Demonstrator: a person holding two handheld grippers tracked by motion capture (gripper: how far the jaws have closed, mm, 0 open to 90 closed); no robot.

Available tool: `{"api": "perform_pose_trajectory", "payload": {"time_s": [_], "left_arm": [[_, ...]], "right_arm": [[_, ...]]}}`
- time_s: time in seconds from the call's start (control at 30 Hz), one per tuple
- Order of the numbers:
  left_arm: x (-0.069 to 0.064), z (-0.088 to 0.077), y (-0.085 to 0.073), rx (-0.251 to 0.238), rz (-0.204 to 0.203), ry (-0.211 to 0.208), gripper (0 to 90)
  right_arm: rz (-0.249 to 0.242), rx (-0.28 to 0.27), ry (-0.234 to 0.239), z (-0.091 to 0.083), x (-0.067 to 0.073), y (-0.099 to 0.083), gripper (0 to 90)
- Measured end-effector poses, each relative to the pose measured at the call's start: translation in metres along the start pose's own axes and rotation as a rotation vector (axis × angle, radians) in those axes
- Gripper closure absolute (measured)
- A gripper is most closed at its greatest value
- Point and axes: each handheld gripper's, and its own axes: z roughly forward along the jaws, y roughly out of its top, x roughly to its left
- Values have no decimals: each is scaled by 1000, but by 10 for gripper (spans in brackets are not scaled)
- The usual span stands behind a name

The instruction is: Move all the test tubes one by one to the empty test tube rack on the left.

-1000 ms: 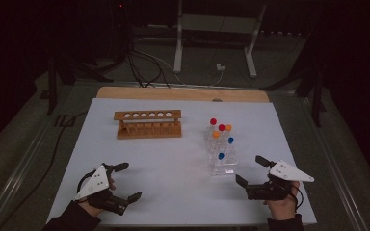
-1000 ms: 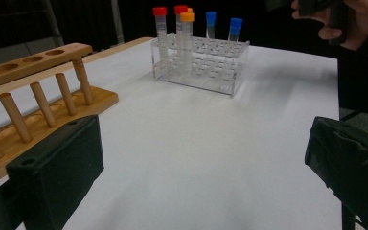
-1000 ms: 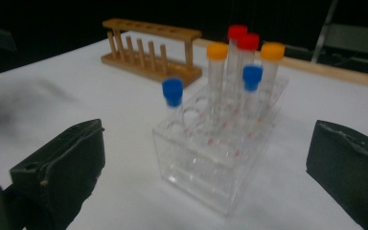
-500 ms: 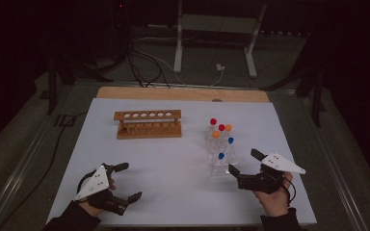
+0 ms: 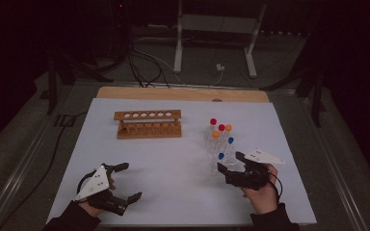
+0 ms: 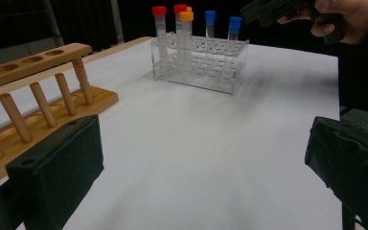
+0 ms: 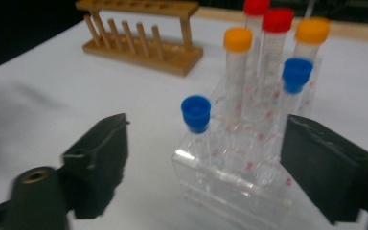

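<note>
White desk [image 5: 173,163]: right tongs [image 7: 206,158], just narrowing yet gripping nothing, frame the clear rack's [image 7: 230,177] nearest blue-capped tube [image 7: 196,124], seemingly to lift it; left tongs [image 6: 196,177] wait wide, empty.

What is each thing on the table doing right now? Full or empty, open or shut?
Wooden rack: upright, holes empty.
Clear rack: upright, holds six capped tubes.
Nearest blue-capped tube: standing in the clear rack, cap on, not gripped.
Right gripper: jaws open, have just been closing, either side of that tube.
Left gripper: open, holding nothing.
</note>
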Motion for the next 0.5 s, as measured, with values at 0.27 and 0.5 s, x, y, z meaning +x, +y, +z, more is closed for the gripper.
{"api": "perform_pose_trajectory", "payload": {"time_s": [0.27,0.5], "left_arm": [[0,-1,0,-2,1,1,4],[1,-2,0,-6,-1,7,4]], "right_arm": [[6,101,-25,9,6,5,391],[1,179,-32,15,7,10,604]]}}
